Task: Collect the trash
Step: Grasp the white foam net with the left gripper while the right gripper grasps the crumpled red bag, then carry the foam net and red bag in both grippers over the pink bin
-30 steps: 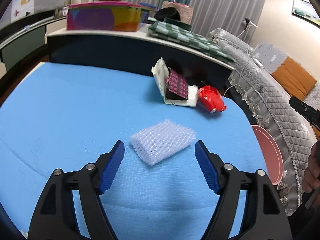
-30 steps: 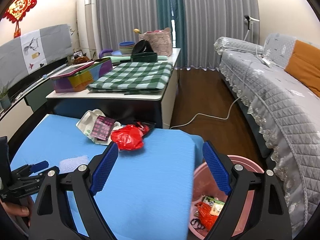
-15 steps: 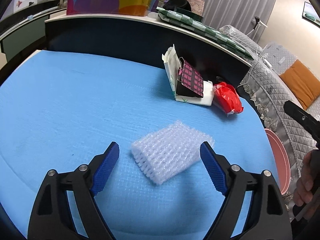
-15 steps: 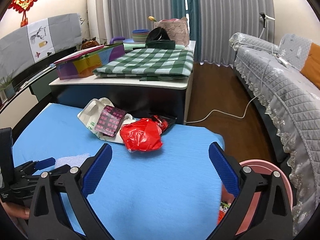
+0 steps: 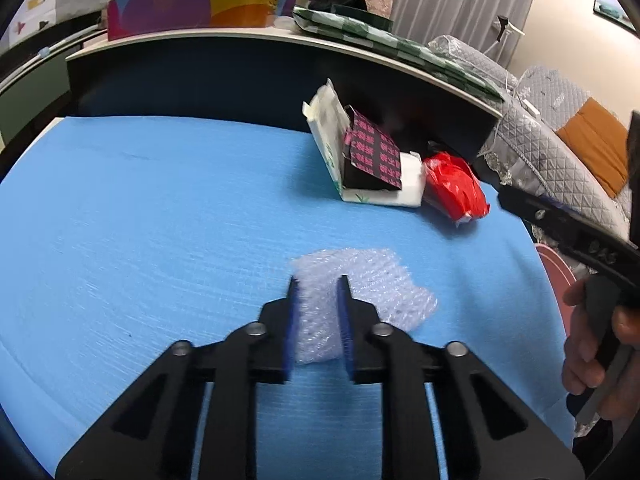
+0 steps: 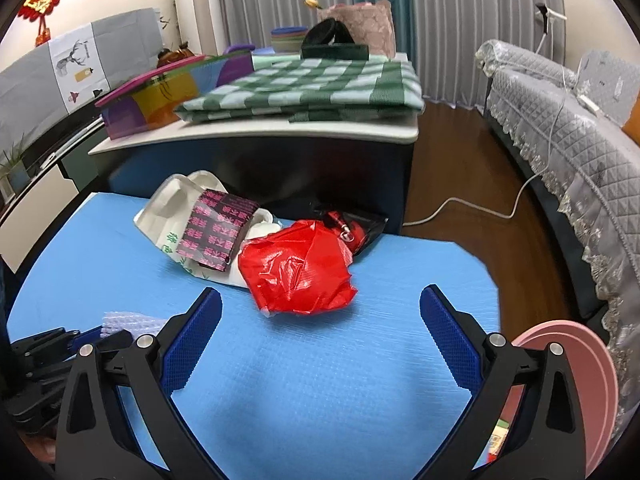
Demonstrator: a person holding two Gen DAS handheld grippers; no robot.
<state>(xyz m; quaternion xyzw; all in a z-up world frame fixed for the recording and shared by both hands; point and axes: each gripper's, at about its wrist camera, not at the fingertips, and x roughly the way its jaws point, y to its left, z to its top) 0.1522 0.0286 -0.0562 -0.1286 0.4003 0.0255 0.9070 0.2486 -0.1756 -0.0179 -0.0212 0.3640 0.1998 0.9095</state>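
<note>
Jaws of our left gripper (image 5: 318, 286) closing, pinching the bubble wrap (image 5: 372, 284) at lower centre; our right gripper (image 6: 320, 300) gapes wide, released, below the red bag (image 6: 298, 268).

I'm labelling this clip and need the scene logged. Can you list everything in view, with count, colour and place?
clear crumpled bubble wrap: one, whitish, near part of the blue mat, between the left gripper's pads
blue foam mat: one, covers the low table
white tissue pack: one, far side of the mat
black and pink patterned packet: one, on the tissue pack
red crumpled plastic bag: one, right of the tissue pack
black wrapper: one, behind the red bag
pink round bin: one, off the mat's right edge
green checked folded cloth: one, on the higher table behind
multicoloured box: one, same table
left gripper: black, blue pads, jaws closing on the bubble wrap
right gripper: wide open, nothing between its jaws
</note>
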